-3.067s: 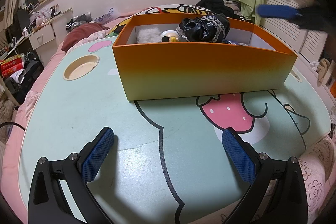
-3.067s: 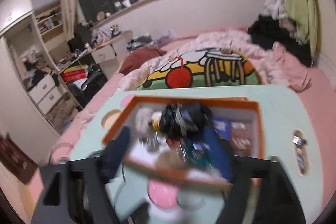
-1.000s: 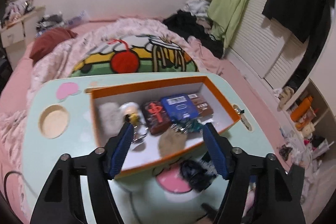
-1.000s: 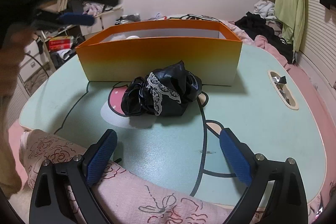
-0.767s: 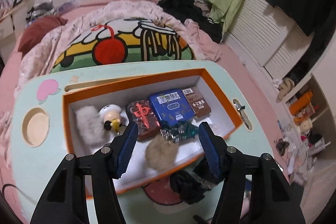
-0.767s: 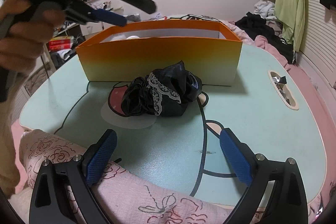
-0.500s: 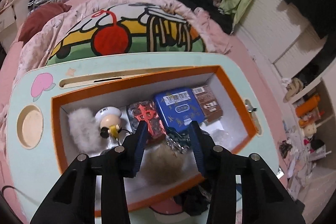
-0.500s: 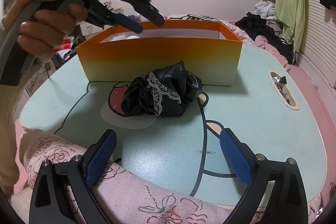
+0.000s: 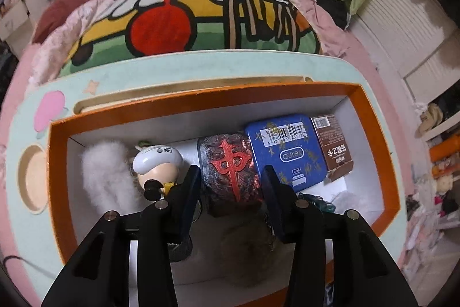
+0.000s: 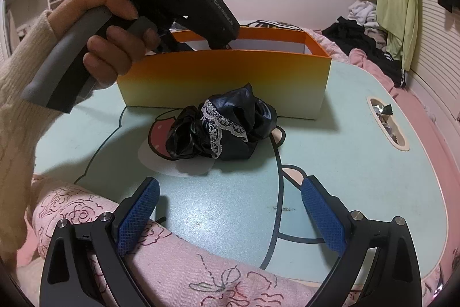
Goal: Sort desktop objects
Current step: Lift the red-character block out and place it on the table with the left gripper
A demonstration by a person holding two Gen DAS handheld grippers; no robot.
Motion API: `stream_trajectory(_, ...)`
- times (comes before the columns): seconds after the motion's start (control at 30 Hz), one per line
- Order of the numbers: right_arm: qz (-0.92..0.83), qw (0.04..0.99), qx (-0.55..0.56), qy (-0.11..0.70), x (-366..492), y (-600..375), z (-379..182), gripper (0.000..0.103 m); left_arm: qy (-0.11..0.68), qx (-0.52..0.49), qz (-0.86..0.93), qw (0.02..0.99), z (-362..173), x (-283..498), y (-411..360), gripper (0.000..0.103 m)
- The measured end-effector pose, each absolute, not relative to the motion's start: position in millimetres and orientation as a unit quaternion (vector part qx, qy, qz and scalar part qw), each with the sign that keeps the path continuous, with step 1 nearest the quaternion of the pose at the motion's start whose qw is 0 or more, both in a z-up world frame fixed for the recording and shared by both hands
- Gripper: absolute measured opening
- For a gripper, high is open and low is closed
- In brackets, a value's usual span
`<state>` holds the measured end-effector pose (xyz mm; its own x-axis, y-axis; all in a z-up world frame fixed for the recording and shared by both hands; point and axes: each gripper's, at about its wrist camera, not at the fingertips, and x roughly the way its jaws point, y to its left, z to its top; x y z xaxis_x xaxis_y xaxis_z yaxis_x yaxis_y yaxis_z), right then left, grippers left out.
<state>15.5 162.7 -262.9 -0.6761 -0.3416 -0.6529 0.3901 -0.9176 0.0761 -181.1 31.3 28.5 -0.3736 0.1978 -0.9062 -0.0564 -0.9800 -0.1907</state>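
Observation:
Seen from the left wrist, my left gripper (image 9: 230,177) points down into the orange box (image 9: 201,101). Its jaws are opening, and a dark block with a red character (image 9: 230,163) lies between the fingertips. Whether the pads touch it is unclear. Around the block lie a white-capped figurine (image 9: 158,163), a white fluffy piece (image 9: 103,174), a blue tin (image 9: 287,151) and a brown packet (image 9: 333,146). A brownish pompon (image 9: 244,243) sits under the gripper. My right gripper (image 10: 230,200) stands open and empty at the table's near edge. A black satin scrunchie with white lace (image 10: 221,128) lies ahead of it, before the orange box (image 10: 224,76).
A hand in a cream sleeve (image 10: 109,48) holds the left gripper over the box's left end. The mint table has a round recess (image 9: 31,177) at its left and a slot with foil wrappers (image 10: 385,120) at its right. A pink flowered quilt (image 10: 172,263) covers the near edge.
My left gripper has dropped forward into the box, and its jaws have narrowed around the red-marked block. The right gripper and the scrunchie have stayed put.

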Motion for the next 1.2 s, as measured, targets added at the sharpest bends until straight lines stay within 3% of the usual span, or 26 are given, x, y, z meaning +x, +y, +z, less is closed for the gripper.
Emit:
stream_trajectory(0.1, -0.915, 0.201, 0.349, 0.034, 16, 163, -263, 0.100, -0.063, -0.553, 0.827, 0.080, 27, -184, 29, 0.053)
stream_trajectory(0.17, -0.915, 0.201, 0.349, 0.034, 16, 163, -263, 0.100, -0.084, -0.554, 0.823, 0.096, 26, -186, 24, 0.044)
stream_trajectory(0.33, -0.915, 0.201, 0.349, 0.034, 15, 162, -263, 0.100, -0.110, -0.516, 0.840, 0.125, 38, -173, 9, 0.042)
stream_trajectory(0.43, -0.915, 0.200, 0.349, 0.034, 16, 163, -263, 0.100, -0.149, -0.458, 0.858, 0.177, 71, -144, -5, 0.042)
stream_trajectory(0.57, -0.915, 0.201, 0.348, 0.034, 15, 163, -264, 0.100, -0.144, -0.376, 0.892, 0.206, 110, -76, -24, 0.042)
stream_trajectory(0.73, -0.915, 0.201, 0.348, 0.033, 15, 164, -264, 0.100, -0.114, -0.398, 0.887, 0.202, 72, -13, -28, 0.042)
stream_trajectory(0.97, -0.915, 0.201, 0.348, 0.033, 15, 163, -263, 0.100, -0.094, -0.387, 0.900, 0.179, 37, -18, -8, 0.042)
stream_trajectory(1.0, -0.915, 0.201, 0.348, 0.033, 15, 163, -263, 0.100, -0.103, -0.380, 0.902, 0.175, 39, -15, -9, 0.048)
stream_trajectory(1.03, -0.915, 0.201, 0.348, 0.033, 15, 163, -263, 0.100, -0.112, -0.372, 0.904, 0.178, 41, -11, -12, 0.065)
stream_trajectory(1.1, -0.915, 0.201, 0.348, 0.032, 12, 162, -264, 0.100, -0.113, -0.357, 0.910, 0.176, 44, 2, -19, 0.086)
stream_trajectory(1.2, -0.916, 0.200, 0.347, 0.032, 11, 160, -264, 0.100, -0.056, -0.345, 0.924, 0.152, 38, 25, -22, 0.086)
